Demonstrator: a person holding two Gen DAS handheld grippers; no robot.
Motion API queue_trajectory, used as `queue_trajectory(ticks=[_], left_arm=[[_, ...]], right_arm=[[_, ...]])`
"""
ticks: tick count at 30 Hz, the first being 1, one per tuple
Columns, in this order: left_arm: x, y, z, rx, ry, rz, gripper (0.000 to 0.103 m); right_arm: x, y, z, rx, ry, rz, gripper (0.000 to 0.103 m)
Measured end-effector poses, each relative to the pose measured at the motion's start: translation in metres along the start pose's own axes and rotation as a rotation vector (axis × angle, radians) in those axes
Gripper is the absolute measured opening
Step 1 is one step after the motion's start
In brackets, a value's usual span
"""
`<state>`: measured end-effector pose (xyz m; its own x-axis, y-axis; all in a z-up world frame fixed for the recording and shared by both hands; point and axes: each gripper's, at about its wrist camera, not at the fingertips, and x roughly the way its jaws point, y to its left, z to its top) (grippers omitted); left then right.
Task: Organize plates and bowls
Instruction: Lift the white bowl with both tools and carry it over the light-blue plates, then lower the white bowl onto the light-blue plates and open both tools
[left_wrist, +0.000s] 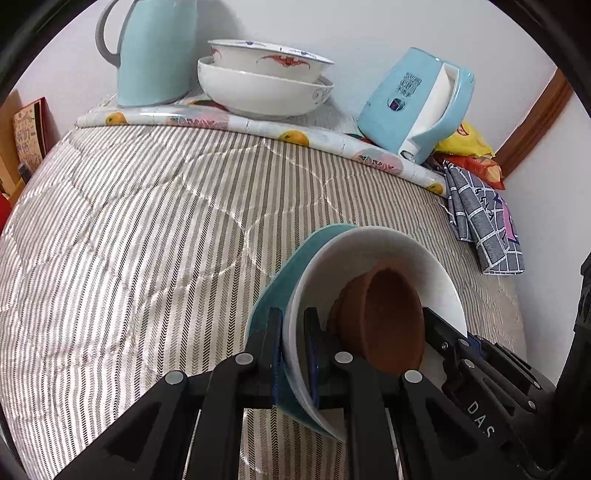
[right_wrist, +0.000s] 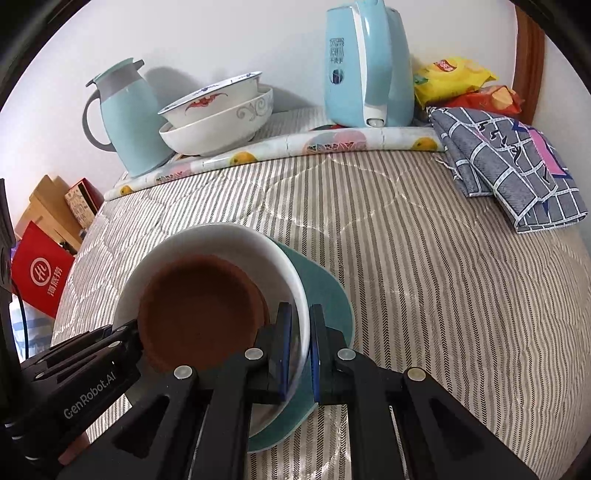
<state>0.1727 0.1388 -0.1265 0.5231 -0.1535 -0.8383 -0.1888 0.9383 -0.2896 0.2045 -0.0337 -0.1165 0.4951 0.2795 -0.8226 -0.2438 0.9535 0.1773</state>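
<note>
A stack of a teal plate (left_wrist: 275, 291), a white bowl (left_wrist: 373, 247) and a brown bowl (left_wrist: 388, 317) is held above the striped cloth. My left gripper (left_wrist: 293, 350) is shut on the rims of the teal plate and white bowl on one side. My right gripper (right_wrist: 299, 347) is shut on the opposite rims; the teal plate (right_wrist: 328, 295), white bowl (right_wrist: 221, 240) and brown bowl (right_wrist: 199, 314) show there too. Two nested white bowls (left_wrist: 264, 79) stand at the back, also in the right wrist view (right_wrist: 218, 118).
A light-blue jug (left_wrist: 155, 51) stands left of the nested bowls, a light-blue kettle (left_wrist: 417, 107) right of them, both on a fruit-print mat (left_wrist: 221, 122). A folded grey checked cloth (right_wrist: 509, 170) and snack bags (right_wrist: 454, 77) lie at the right. Boxes (right_wrist: 40, 280) stand beyond the left edge.
</note>
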Motion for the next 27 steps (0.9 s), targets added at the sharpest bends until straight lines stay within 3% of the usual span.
queue_trajectory(ticks=[14,27], left_arm=[[0.003,0.006,0.001,-0.005,0.006,-0.055,0.015],[-0.013,0.004,-0.004,0.002,0.001,-0.02,0.028]], right_arm=[[0.002,-0.002,0.001,-0.01,0.004,0.012,0.01],[-0.016,-0.006,-0.004,-0.025,-0.028,0.006,0.017]])
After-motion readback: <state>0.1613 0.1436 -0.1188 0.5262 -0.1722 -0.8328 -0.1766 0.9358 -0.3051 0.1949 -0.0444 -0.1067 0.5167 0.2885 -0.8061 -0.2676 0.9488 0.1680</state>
